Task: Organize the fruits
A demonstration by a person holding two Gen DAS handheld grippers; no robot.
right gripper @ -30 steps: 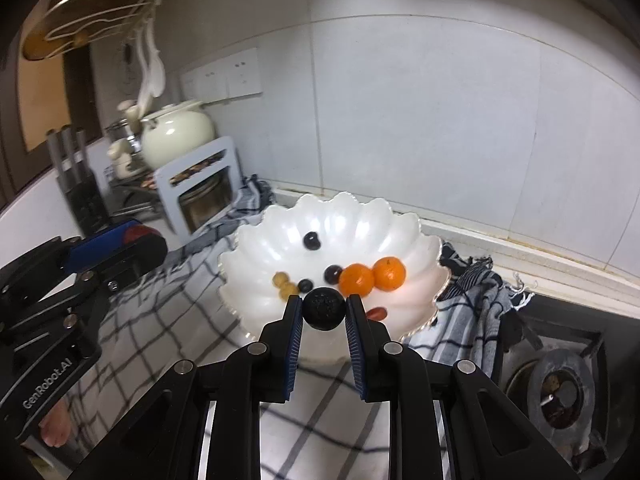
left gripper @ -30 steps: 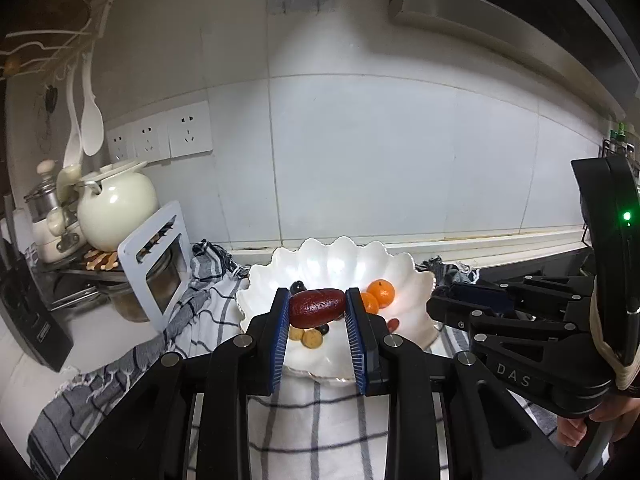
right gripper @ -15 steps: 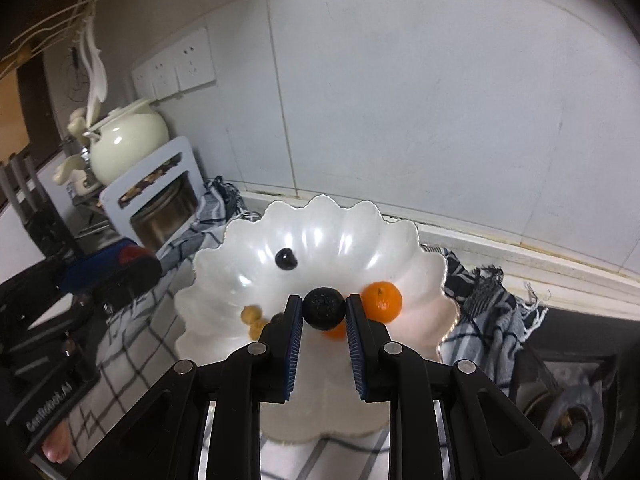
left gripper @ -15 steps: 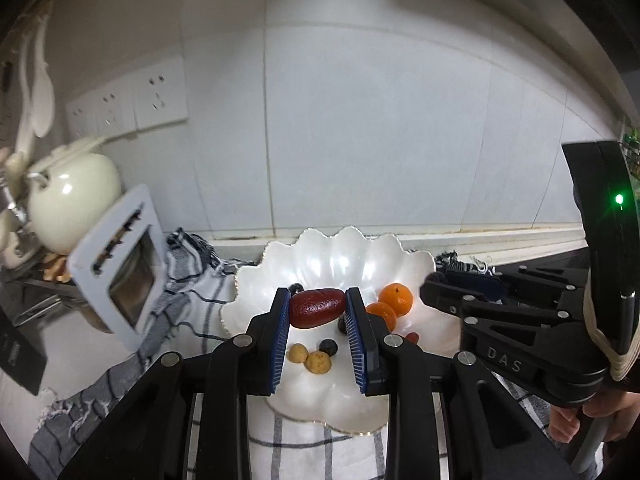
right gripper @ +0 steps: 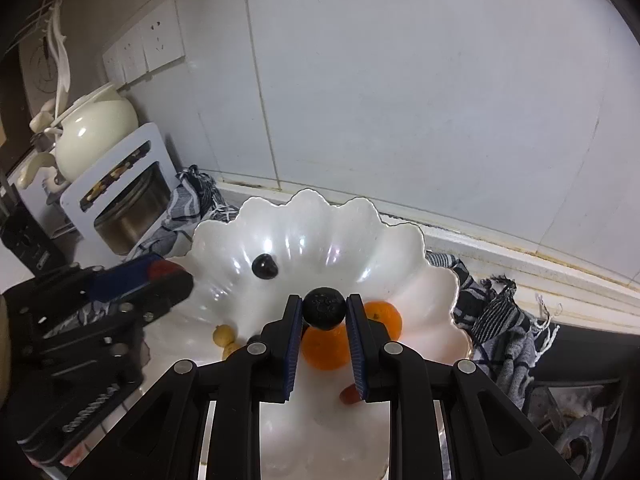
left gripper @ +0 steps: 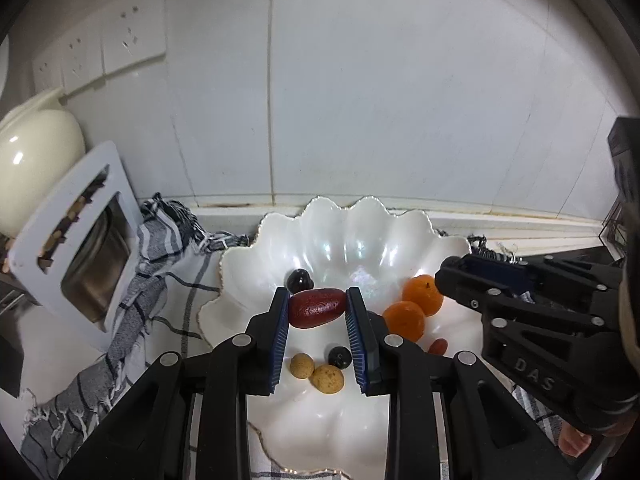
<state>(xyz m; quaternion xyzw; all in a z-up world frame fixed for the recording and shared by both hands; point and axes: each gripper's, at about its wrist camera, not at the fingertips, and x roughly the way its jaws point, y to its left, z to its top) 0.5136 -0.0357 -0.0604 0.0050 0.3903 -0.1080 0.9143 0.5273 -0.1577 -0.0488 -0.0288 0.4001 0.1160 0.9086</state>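
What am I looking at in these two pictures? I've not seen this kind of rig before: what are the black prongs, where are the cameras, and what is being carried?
There is no robot here: a person holds a two-finger gripper in each hand, and each has a fisheye camera looking along its fingers. The left gripper is shut on a dark red oblong fruit; the right gripper is shut on a round black fruit. Each gripper also shows at the edge of the other's view. Below them, a white scalloped bowl rests on a checked cloth on a kitchen counter. In it lie two oranges, two small tan fruits, dark round fruits and a small red one.
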